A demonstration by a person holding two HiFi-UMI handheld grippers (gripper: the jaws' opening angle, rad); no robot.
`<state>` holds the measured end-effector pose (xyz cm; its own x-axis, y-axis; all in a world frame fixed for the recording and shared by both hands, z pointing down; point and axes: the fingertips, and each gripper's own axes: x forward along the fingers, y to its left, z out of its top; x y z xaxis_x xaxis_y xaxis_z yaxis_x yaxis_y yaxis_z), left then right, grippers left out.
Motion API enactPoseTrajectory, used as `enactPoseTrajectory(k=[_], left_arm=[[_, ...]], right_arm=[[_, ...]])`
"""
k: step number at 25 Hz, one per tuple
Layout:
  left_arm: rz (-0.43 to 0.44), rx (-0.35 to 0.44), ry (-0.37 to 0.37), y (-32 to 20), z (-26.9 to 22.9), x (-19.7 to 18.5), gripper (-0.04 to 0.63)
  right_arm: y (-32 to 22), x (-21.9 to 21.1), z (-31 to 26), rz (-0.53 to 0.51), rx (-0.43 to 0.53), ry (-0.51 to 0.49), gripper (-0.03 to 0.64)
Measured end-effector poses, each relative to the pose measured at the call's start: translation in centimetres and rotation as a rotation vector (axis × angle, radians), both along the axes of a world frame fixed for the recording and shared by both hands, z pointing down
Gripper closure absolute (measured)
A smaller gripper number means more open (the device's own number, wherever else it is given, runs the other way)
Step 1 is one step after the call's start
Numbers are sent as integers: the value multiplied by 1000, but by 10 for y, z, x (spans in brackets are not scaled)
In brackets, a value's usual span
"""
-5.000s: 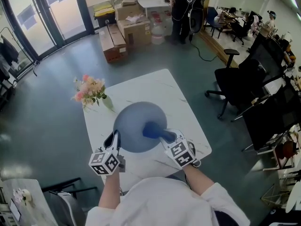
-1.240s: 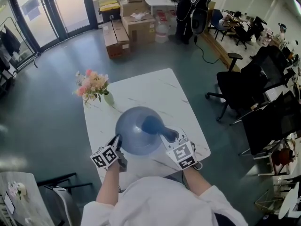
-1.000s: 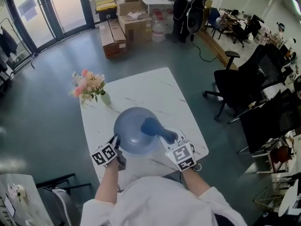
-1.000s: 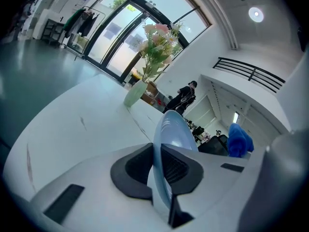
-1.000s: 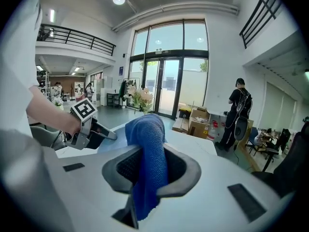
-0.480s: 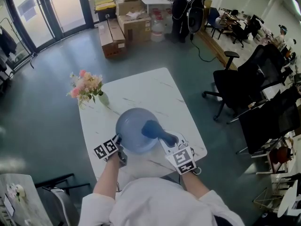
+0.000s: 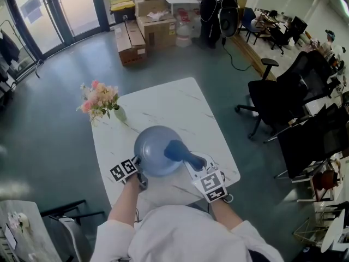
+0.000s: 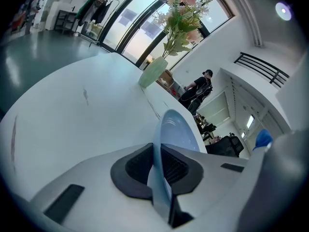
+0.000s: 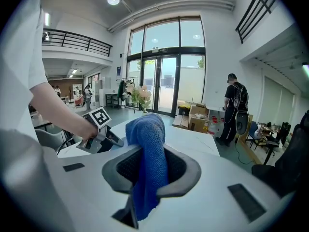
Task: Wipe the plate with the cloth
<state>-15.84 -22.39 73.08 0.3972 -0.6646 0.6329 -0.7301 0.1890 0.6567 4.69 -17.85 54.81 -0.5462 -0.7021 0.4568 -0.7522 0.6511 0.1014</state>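
Observation:
A blue-grey plate [image 7: 154, 146] is held over the near part of the white marble table [image 7: 163, 105]. My left gripper [image 7: 137, 162] is shut on its near-left rim. In the left gripper view the plate [image 8: 179, 132] stands edge-on between the jaws of the left gripper [image 8: 161, 167], tilted above the tabletop. My right gripper [image 7: 189, 158] is shut on a blue cloth [image 7: 174, 149], whose bunched end lies on the plate's inside. In the right gripper view the cloth [image 9: 147, 149] hangs through the jaws of the right gripper [image 9: 149, 174], and the left gripper [image 9: 99, 129] shows beyond it.
A pale green vase of pink flowers [image 7: 102, 101] stands at the table's far left corner, the vase [image 8: 154, 71] showing beyond the plate. Cardboard boxes [image 7: 155, 29] and a standing person [image 7: 215, 7] are on the floor behind. Black office chairs [image 7: 278, 100] stand to the right.
My left gripper has sunk a little with the plate's rim and rolled slightly, bringing the plate lower over the table. The right gripper and cloth have stayed almost still.

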Motion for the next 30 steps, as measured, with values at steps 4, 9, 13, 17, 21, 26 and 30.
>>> enactPoseTrajectory(k=[4, 9, 13, 17, 21, 26, 30], left_arm=[[-6, -30, -14, 0, 8, -4, 551], [10, -78, -72, 2, 18, -7, 552], [28, -99, -95, 6, 23, -7, 551], [81, -72, -96, 6, 22, -3, 551], [84, -51, -103, 7, 18, -7, 549], [87, -24, -59, 10, 14, -8, 500], [84, 6, -66, 13, 8, -16, 498]], right_arm=[[1, -1, 2, -2, -10, 0, 525], [0, 3, 6, 0, -25, 7, 525], [1, 3, 8, 1, -32, 5, 524], [0, -1, 7, -7, -31, 7, 525], [2, -3, 8, -15, -32, 5, 525], [1, -7, 8, -21, -30, -1, 524], [1, -8, 7, -26, -30, -5, 524]])
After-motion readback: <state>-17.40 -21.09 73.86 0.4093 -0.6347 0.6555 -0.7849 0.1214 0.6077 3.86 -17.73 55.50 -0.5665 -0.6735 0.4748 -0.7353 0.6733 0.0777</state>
